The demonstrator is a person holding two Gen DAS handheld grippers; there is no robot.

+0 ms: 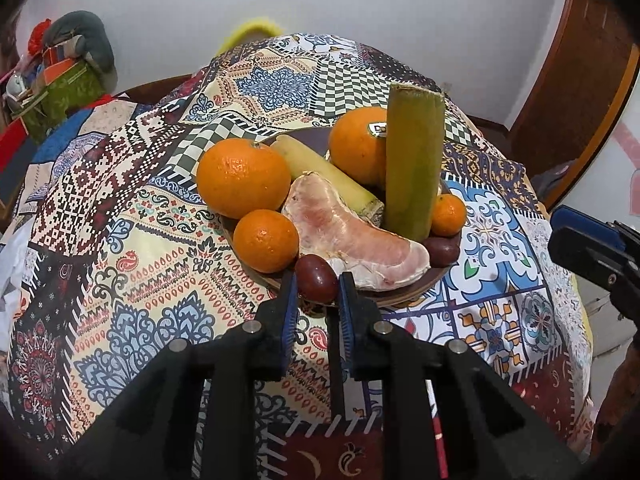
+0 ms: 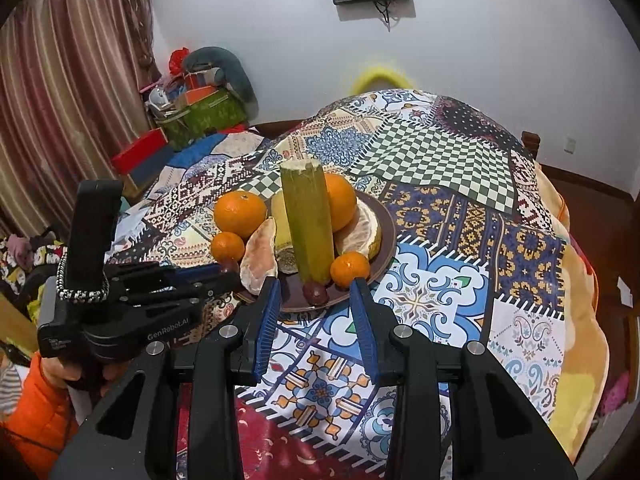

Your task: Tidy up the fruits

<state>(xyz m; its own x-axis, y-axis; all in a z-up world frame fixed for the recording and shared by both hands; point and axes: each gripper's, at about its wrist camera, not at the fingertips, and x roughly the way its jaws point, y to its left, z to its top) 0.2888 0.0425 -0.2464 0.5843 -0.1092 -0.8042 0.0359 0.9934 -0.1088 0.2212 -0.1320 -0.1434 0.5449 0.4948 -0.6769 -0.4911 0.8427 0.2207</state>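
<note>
The left claw (image 1: 318, 280) is pressed onto the held fruit (image 1: 316, 280), a small dark red oval that sits at the near-left rim of the plate (image 2: 386, 220). Both blue pads (image 1: 290, 292) appear to touch its flanks, so the pinch reads as made. The fruit lies straight ahead at the fingertips, not deep between the fingers. Its long axis seems to run roughly along the line the claw points, so the pads bear on the narrow sides.

The right claw (image 2: 316, 282) is spread with nothing between its fingers. It hangs over the patchwork cloth (image 1: 140, 220) just short of the plate's near rim. A second dark fruit (image 2: 315, 293) lies on the plate just beyond its fingertips. For the held fruit, the left hand is plainly the nearer one.

Judgement: the coming move is a lift clear of the plate rim. The pomelo segment (image 1: 352, 232) lies just beside the held fruit, toward the plate's centre, and a small mandarin (image 1: 266, 240) sits just beside it along the left rim. A straight rise should avoid both.

Appearance of the held fruit: glossy, smooth skin, deep maroon, with one bright highlight. It is the smallest kind of item on the plate. It looks firm and slippery, so a tip-only pinch could let it squirt out.

Also on the plate: a green stalk (image 1: 412, 160) standing upright near the centre, and two large oranges (image 1: 244, 178) at the far side
</note>
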